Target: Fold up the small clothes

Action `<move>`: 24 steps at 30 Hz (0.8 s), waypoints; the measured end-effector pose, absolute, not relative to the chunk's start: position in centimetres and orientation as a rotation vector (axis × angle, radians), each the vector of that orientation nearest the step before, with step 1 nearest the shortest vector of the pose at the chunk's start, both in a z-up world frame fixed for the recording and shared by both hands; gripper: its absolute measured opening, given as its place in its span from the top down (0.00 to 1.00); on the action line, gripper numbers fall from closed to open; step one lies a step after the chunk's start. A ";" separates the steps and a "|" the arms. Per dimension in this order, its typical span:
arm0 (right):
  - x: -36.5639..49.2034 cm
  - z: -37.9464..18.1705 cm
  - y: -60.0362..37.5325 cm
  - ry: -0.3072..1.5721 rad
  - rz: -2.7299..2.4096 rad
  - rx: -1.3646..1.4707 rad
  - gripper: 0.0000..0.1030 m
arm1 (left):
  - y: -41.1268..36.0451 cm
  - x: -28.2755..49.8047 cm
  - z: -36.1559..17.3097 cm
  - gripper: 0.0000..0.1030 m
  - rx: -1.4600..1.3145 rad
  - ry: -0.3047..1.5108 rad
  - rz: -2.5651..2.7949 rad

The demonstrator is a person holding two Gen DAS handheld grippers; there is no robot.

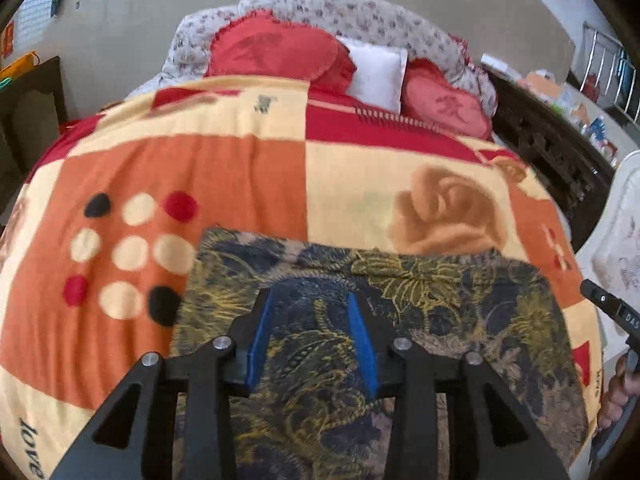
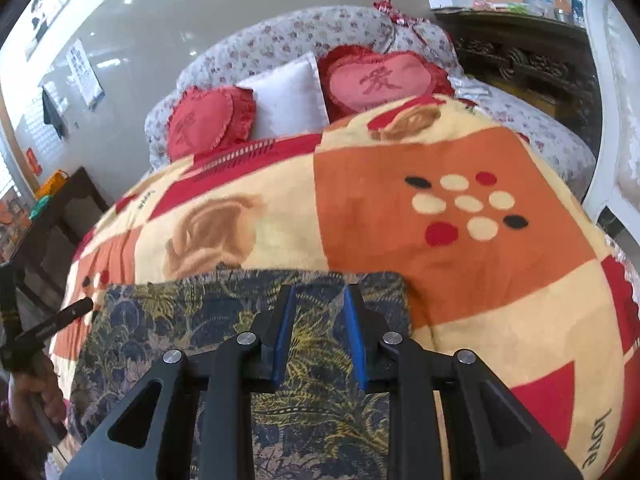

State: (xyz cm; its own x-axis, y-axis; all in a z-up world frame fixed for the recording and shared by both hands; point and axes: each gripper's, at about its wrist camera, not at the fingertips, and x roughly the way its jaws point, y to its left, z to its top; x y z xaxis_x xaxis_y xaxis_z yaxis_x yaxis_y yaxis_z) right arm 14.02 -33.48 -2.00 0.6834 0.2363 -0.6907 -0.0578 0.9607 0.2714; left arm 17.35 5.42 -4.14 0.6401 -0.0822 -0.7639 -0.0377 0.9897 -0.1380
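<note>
A dark blue and yellow floral garment point(image 1: 440, 300) lies flat on the patterned blanket point(image 1: 200, 168) at the near edge of the bed. It also shows in the right wrist view point(image 2: 168, 320). My left gripper point(image 1: 312, 304) hovers over the garment's left part, jaws open with blue pads, holding nothing. My right gripper point(image 2: 320, 296) hovers over the garment's right part near its far edge, jaws open and empty. The right gripper's tip shows at the right edge of the left wrist view point(image 1: 600, 296). The left gripper's tip shows at the left edge of the right wrist view point(image 2: 72, 312).
Two red heart cushions point(image 2: 208, 116) and a white pillow point(image 2: 288, 96) lie at the bed's head against a floral headboard point(image 2: 280, 36). A dark carved cabinet point(image 2: 520, 60) stands to the right, a dark side table point(image 2: 60, 216) to the left. A white chair point(image 1: 616, 240) is near the bed's right.
</note>
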 end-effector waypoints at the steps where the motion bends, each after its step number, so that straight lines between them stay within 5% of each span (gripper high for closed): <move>1: 14.3 -2.4 -32.8 0.811 0.156 0.228 0.60 | 5.2 17.9 -4.5 0.54 -0.142 0.891 -0.008; 9: 17.4 -8.9 -31.7 0.884 0.046 0.212 0.50 | 3.0 17.5 -9.4 0.44 -0.002 0.866 0.073; 24: 17.0 -9.9 -33.1 0.863 0.061 0.274 0.40 | 3.2 17.5 -9.6 0.42 -0.010 0.869 0.081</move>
